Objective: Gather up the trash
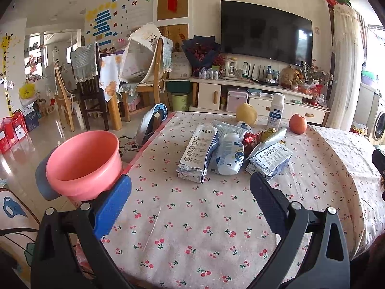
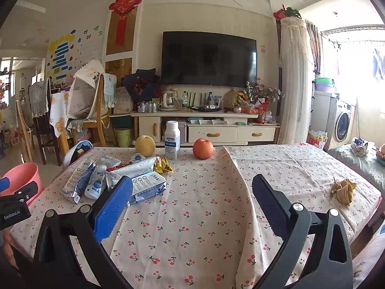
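Note:
A pile of trash lies on the cherry-print tablecloth point(image 1: 192, 216): two crumpled blue-and-white cartons point(image 1: 198, 154) point(image 1: 272, 159), a lying white bottle point(image 1: 229, 155), and red and yellow wrappers point(image 1: 251, 139). The pile also shows in the right wrist view point(image 2: 115, 180). A banana peel point(image 2: 343, 190) lies at the table's right side. A pink bin point(image 1: 84, 163) stands beside the table's left edge. My left gripper point(image 1: 190, 192) is open and empty, short of the pile. My right gripper point(image 2: 192, 193) is open and empty over the tablecloth point(image 2: 204, 216).
A pear point(image 1: 246, 113), an upright white bottle point(image 1: 275, 112) and an apple point(image 1: 298, 124) stand at the table's far edge. Dining chairs point(image 1: 144, 72) and a TV cabinet point(image 1: 240, 94) stand behind. A small green bin point(image 1: 179, 101) sits on the floor.

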Action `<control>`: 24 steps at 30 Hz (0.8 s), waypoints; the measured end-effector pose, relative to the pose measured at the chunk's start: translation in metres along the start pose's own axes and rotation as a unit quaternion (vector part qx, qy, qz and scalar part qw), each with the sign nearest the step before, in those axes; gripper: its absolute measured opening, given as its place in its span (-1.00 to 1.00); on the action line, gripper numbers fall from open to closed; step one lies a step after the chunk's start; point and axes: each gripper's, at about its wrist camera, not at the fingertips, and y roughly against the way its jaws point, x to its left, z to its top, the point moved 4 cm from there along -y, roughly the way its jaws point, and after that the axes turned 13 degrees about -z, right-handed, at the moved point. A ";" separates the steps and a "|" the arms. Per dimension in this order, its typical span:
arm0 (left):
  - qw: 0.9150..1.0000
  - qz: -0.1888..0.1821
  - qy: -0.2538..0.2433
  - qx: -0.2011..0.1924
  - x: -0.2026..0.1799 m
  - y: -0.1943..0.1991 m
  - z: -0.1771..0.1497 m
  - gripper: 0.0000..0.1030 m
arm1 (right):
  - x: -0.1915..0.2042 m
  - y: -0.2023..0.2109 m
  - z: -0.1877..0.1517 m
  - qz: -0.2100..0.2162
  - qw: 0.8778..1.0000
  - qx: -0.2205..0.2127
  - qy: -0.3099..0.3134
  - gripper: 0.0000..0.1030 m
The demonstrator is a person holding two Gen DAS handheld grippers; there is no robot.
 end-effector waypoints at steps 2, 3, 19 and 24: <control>1.000 0.002 -0.001 0.001 0.000 -0.001 -0.001 0.93 | 0.000 -0.003 -0.001 0.005 1.000 0.005 0.000 0.91; 1.000 0.002 -0.001 0.001 0.000 -0.001 -0.001 0.93 | 0.001 -0.003 -0.002 0.007 1.000 0.007 0.001 0.91; 0.999 0.004 -0.016 0.027 0.005 -0.021 -0.004 0.93 | 0.026 -0.026 -0.013 0.074 0.995 0.067 0.030 0.91; 0.999 -0.018 -0.032 0.036 0.012 -0.032 0.003 0.93 | 0.025 -0.041 -0.013 0.100 0.990 0.099 0.013 0.91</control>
